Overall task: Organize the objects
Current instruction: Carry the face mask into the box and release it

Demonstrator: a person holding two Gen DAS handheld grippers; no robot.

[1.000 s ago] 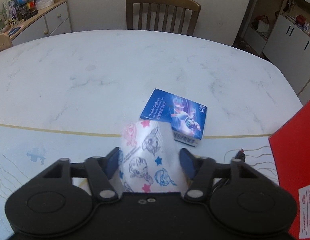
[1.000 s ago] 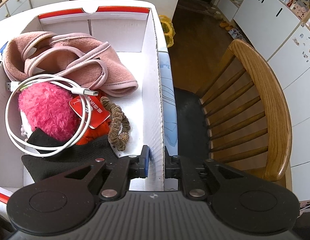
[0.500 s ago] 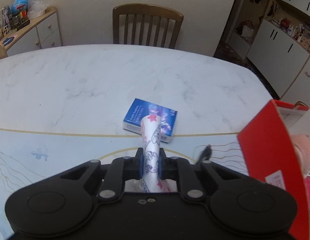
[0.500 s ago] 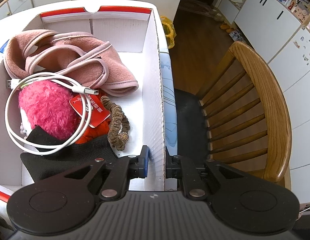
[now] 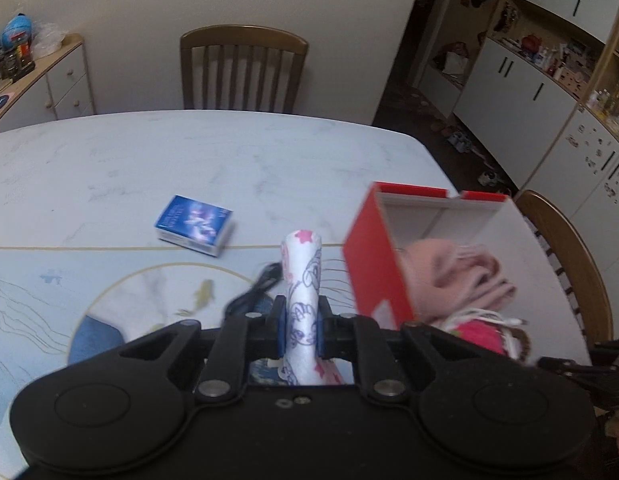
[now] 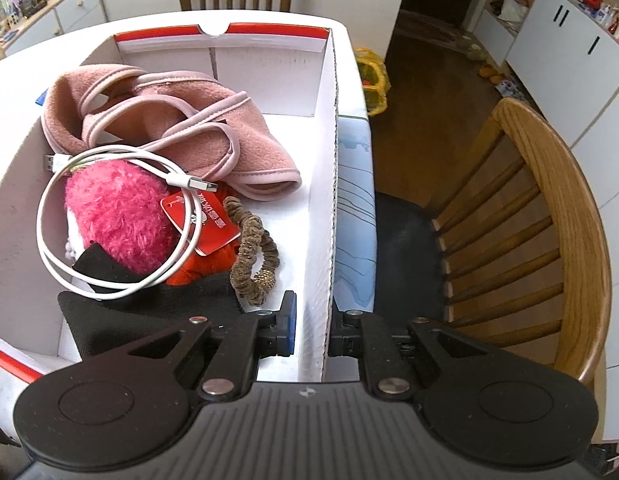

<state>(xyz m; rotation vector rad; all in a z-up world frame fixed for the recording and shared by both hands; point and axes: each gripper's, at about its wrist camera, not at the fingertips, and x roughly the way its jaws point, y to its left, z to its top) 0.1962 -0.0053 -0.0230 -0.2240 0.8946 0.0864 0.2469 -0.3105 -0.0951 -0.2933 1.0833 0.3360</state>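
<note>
On the pale marble table (image 5: pixel 109 168), the left gripper (image 5: pixel 302 330) pinches a cartoon-printed packet (image 5: pixel 303 280), long axis pointing away, print unreadable; far left lies a blue box (image 5: pixel 194 230); the right gripper (image 6: pixel 311 330) clamps the red-and-white carton's wall (image 6: pixel 327 208).

A home dining room. A white marble-patterned table (image 5: pixel 229 152) has a slatted brown wooden chair (image 5: pixel 243 68) at its far edge and another curved wooden chair (image 6: pixel 549 220) at its right edge. White cupboards with black handles (image 5: pixel 521 92) carry household clutter, and a cream sideboard (image 5: pixel 49 80) holds toys.
</note>
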